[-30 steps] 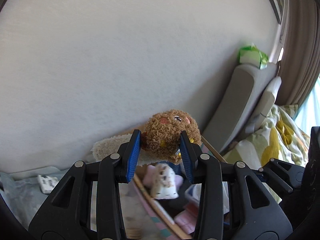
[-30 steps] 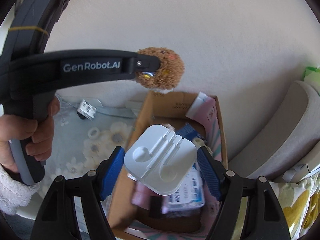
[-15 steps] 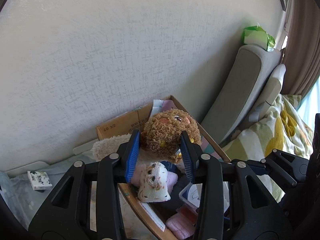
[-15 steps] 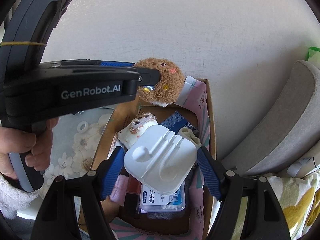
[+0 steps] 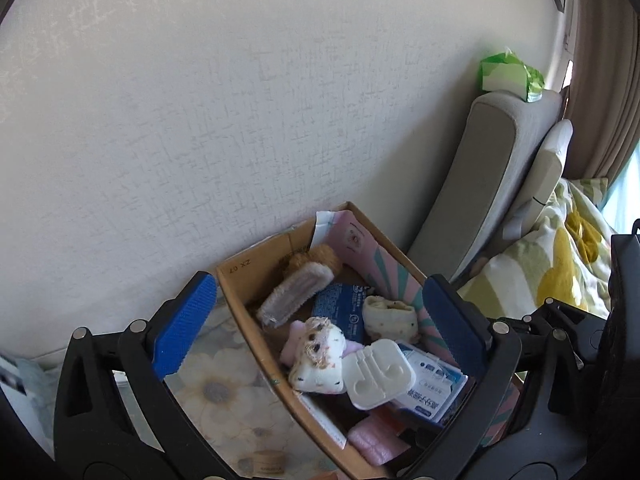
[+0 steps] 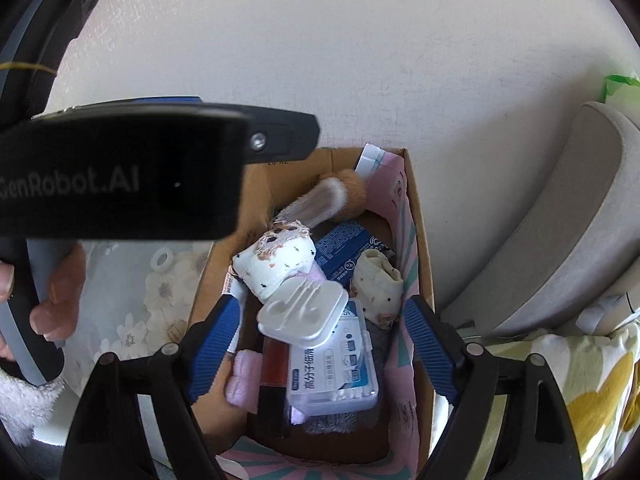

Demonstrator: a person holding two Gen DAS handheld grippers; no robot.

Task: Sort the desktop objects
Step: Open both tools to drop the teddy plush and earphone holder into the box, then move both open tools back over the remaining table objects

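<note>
Above the box: I see both grippers poised over the cardboard box (image 5: 256,272) by the wall.
Left gripper (image 5: 320,316): jaws opening, spread wide, nothing between the pads.
Right gripper (image 6: 320,344): jaws opening; the white plastic tray (image 6: 304,310) lies between them, pads clear of it.
Brown plush toy (image 5: 316,260): lying in the box's far corner, against the pink lining.
White plastic tray, position: resting on a clear case (image 6: 332,364) inside the box, beside a white spotted plush (image 6: 280,264).
Table cover (image 5: 224,396): floral, just beside the box.
</note>
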